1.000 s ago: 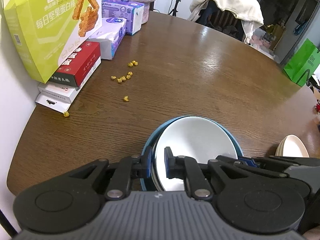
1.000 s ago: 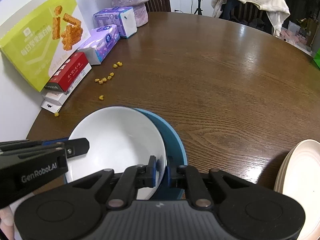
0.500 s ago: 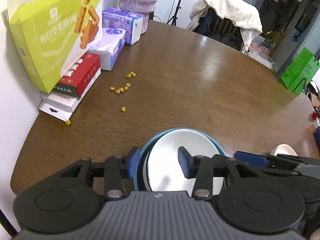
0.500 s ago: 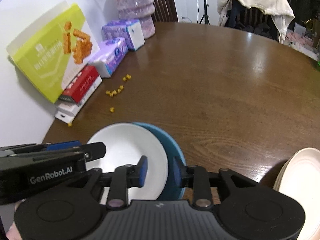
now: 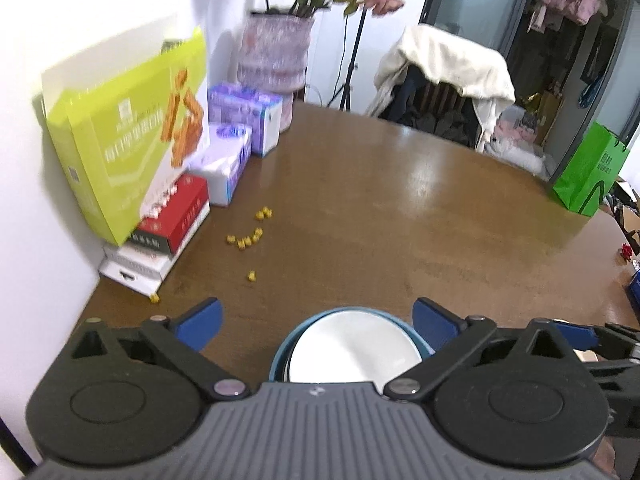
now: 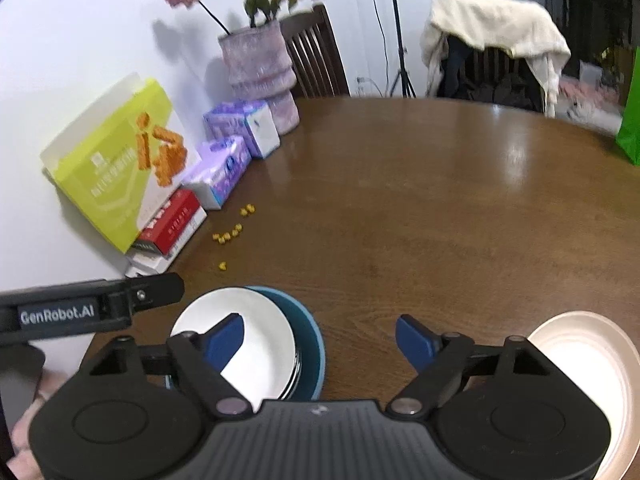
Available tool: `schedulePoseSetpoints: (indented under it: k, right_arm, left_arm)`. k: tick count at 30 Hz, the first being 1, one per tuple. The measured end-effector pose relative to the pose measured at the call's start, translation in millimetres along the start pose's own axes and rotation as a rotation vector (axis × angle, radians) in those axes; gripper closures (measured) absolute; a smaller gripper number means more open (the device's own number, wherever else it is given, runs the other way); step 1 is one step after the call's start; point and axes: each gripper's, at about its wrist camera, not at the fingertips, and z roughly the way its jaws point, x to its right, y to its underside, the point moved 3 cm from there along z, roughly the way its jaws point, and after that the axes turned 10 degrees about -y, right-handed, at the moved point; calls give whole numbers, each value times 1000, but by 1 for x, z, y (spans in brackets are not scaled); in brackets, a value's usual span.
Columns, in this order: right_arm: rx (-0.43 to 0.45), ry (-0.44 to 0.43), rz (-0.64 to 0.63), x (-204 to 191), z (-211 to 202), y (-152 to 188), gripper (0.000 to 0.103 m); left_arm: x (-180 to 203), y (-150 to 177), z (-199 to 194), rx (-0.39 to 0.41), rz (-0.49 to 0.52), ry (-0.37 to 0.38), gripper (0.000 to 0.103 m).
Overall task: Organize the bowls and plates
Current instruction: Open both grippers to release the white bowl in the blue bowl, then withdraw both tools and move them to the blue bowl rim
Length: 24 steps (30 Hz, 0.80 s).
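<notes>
A white bowl point(image 6: 256, 336) sits nested in a blue bowl point(image 6: 310, 344) at the near edge of the brown wooden counter point(image 5: 400, 220); the white one lies off-centre, so a crescent of blue rim shows on its right in the right wrist view; the left wrist view shows only the far halves of both, the rest cut off by the gripper body. The left gripper point(image 5: 316, 320) hangs above the bowls, its jaws having just been opening, now spread wide to either side of the stack with no pad on it; the right gripper point(image 6: 320, 340) likewise has just been opening, released, one blue finger over the white bowl and the other over bare counter, nothing pinched between them. Only the right wrist view shows the cream plate point(image 6: 580, 364) at the right, partly hidden behind the gripper; whether it is one plate or several I cannot tell. Farther out, yellow crumbs point(image 5: 248, 238) lie scattered near a red box point(image 5: 176, 216), a green carton point(image 5: 124, 156) against the wall, tissue packs point(image 5: 224, 168) and a vase point(image 5: 276, 52); only the left view shows the whole green bag point(image 5: 588, 176).
</notes>
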Motion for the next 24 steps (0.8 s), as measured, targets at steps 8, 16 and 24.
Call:
schedulePoseSetpoints:
  k: [8,16,24]
  right_arm:
    - [111,27,-86,4,-37,17,0]
    - [137,65,-18,17,-68,37,0]
    - [163,77,60,27,-86,47,0]
  left_arm:
    - [8,6,-18,54,15,56,0]
    - [10,19,-39,97,26,73,0]
    - [11,26,-52,119,33,88,0]
